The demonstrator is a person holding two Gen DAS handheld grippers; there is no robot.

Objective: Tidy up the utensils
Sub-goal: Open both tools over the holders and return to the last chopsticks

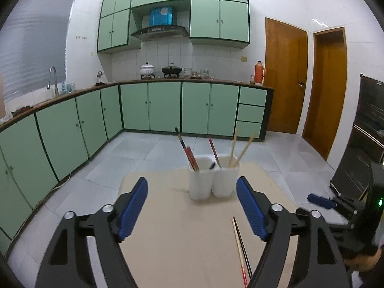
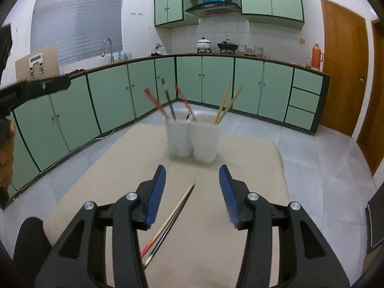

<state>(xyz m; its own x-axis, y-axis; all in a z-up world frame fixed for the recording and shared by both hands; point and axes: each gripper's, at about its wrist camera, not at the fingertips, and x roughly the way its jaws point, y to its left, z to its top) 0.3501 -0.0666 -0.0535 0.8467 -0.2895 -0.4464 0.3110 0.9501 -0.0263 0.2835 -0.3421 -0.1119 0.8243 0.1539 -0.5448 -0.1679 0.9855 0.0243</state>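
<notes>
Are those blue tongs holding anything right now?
No. Both the left tongs and right tongs are open and empty; the chopsticks lie loose on the table.

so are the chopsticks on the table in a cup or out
Out: the chopsticks lie flat on the table, short of the white cups, under the open right gripper.

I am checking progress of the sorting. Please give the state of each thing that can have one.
Left claw: open, empty.
Right claw: open, empty.
Loose chopsticks: lying flat on the table, not held.
Left white holder: upright, holds red and dark chopsticks.
Right white holder: upright, touching the left one, holds two bamboo chopsticks.
</notes>
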